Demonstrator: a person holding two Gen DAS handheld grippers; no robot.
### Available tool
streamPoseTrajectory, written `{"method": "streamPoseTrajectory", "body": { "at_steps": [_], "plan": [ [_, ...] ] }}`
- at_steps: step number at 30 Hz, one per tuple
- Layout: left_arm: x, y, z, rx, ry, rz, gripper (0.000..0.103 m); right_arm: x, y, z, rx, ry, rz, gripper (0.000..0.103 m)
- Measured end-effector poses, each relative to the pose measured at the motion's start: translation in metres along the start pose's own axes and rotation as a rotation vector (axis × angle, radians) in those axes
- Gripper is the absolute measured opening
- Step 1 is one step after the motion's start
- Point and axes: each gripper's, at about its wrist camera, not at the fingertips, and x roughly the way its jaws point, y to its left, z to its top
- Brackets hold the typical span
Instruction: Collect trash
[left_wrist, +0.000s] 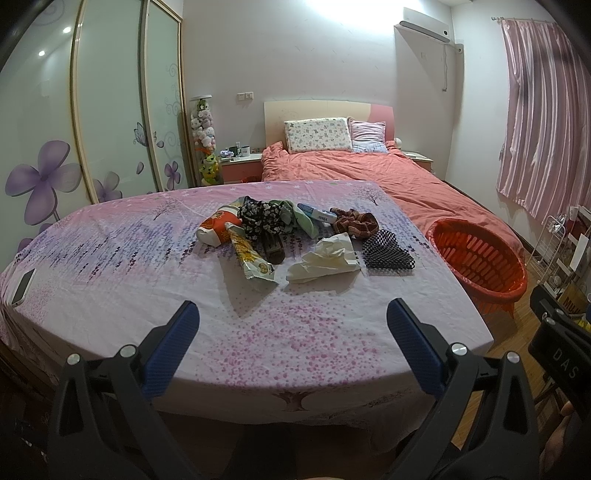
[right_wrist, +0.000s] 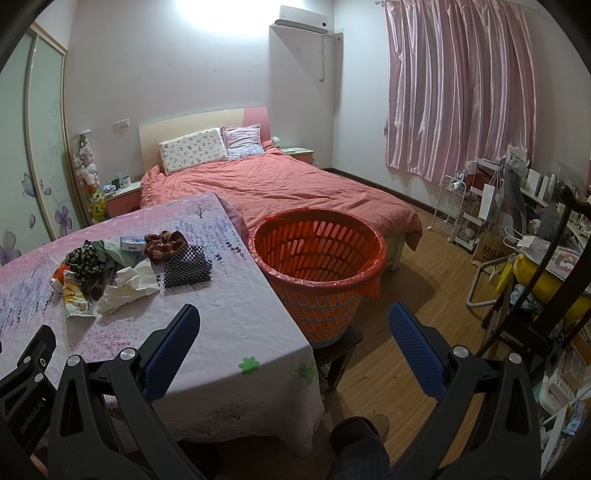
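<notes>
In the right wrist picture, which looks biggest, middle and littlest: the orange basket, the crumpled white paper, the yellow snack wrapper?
1. orange basket, by far the biggest.
2. crumpled white paper.
3. yellow snack wrapper, a bit smaller than the paper.

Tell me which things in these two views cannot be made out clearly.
- Bottom of the orange basket: right wrist view, hidden by its own wall.
- Items under the floral cloth: left wrist view, covered by the pile.
- Print on the blue packet: too small to read.

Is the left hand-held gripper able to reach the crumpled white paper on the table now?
Probably yes: the left hand-held gripper is open, and only bare tablecloth lies before the crumpled white paper.
</notes>
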Motion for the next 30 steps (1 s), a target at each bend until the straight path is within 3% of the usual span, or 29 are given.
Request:
{"method": "streamPoseTrajectory", "body": {
  "at_steps": [23,30],
  "plan": [
    [0.007,0.000,-0.001,-0.003,0.015,0.002,0.099,0.003,0.003,-0.003,0.002,0.011,0.000,0.101],
    [0.028,0.019,-0.001,-0.043,0.043,0.009,0.099,0.019,0.005,-0.003,-0.007,0.028,0.048,0.101]
  ]
}}
